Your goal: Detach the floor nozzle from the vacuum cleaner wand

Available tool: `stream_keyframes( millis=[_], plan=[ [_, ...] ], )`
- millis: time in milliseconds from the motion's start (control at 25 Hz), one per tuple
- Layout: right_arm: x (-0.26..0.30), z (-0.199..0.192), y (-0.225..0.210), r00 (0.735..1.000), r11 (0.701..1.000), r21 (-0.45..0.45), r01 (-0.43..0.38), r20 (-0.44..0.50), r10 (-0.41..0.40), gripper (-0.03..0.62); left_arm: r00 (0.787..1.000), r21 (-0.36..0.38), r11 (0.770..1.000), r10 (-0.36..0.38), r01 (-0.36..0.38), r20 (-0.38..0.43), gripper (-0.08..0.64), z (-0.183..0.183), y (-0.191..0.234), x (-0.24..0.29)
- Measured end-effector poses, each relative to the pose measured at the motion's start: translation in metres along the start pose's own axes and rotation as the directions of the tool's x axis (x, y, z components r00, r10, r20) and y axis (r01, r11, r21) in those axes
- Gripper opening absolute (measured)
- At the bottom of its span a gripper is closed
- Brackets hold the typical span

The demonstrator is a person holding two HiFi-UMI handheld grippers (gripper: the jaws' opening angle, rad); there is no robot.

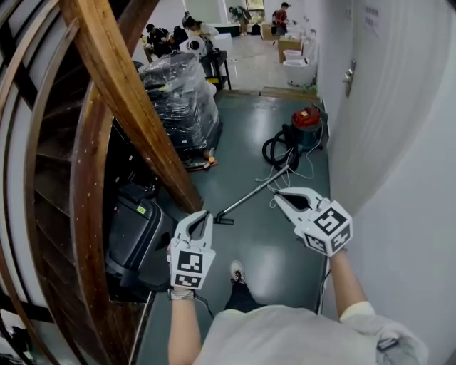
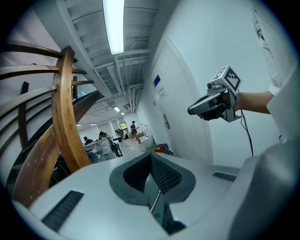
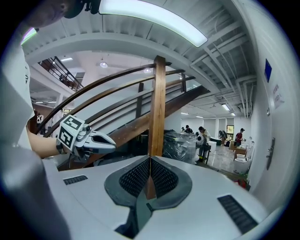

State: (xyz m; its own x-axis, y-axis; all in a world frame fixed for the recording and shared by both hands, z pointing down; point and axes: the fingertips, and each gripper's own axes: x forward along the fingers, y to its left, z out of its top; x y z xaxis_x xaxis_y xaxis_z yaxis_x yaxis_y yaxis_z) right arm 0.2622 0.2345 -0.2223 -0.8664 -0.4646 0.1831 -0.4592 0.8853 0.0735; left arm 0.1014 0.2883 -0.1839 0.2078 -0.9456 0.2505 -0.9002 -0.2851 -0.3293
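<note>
In the head view a red vacuum cleaner (image 1: pixel 307 120) stands on the grey floor by the right wall, with its black hose (image 1: pixel 277 150) coiled beside it. Its metal wand (image 1: pixel 254 189) slopes down-left to the dark floor nozzle (image 1: pixel 224 219), which lies flat on the floor. My left gripper (image 1: pixel 207 213) hovers in the air near the nozzle end, shut and empty. My right gripper (image 1: pixel 276 192) is held beside the wand's upper part, also shut and empty. Each gripper view shows the other gripper: the right gripper (image 2: pixel 190 111) and the left gripper (image 3: pixel 114 146).
A curved wooden staircase (image 1: pixel 107 85) fills the left side. A black case (image 1: pixel 135 228) sits under it, and a plastic-wrapped stack (image 1: pixel 182 100) stands behind. The white wall and a door (image 1: pixel 370 107) close the right side. People (image 1: pixel 281 18) work far back. My shoe (image 1: pixel 236 271) is below.
</note>
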Motion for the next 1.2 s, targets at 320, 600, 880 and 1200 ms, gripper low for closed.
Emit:
stream_keyframes(
  millis=[320, 600, 880, 1200],
  plan=[
    [0.072, 0.008, -0.040, 0.998, 0.998, 0.026, -0.055, -0.003, 0.055, 0.028, 0.999, -0.004, 0.999, 0.033, -0.033, 0.014, 0.000, -0.011, 0.079, 0.068],
    [0.132, 0.020, -0.065, 0.999, 0.999, -0.005, -0.043, -0.012, 0.043, 0.028, 1.000, -0.010, 1.000, 0.020, -0.020, 0.005, 0.000, -0.020, 0.124, 0.109],
    [0.172, 0.028, -0.096, 0.999, 0.998, 0.067, -0.008, 0.051, 0.005, 0.028, 1.000, -0.027, 1.000, 0.009, -0.009, -0.015, 0.000, -0.033, 0.155, 0.146],
    [0.211, 0.025, -0.111, 0.999, 0.997, 0.075, -0.021, 0.029, 0.019, 0.028, 1.000, -0.040, 0.999, -0.002, 0.001, -0.021, 0.000, -0.043, 0.186, 0.178]
  ],
)
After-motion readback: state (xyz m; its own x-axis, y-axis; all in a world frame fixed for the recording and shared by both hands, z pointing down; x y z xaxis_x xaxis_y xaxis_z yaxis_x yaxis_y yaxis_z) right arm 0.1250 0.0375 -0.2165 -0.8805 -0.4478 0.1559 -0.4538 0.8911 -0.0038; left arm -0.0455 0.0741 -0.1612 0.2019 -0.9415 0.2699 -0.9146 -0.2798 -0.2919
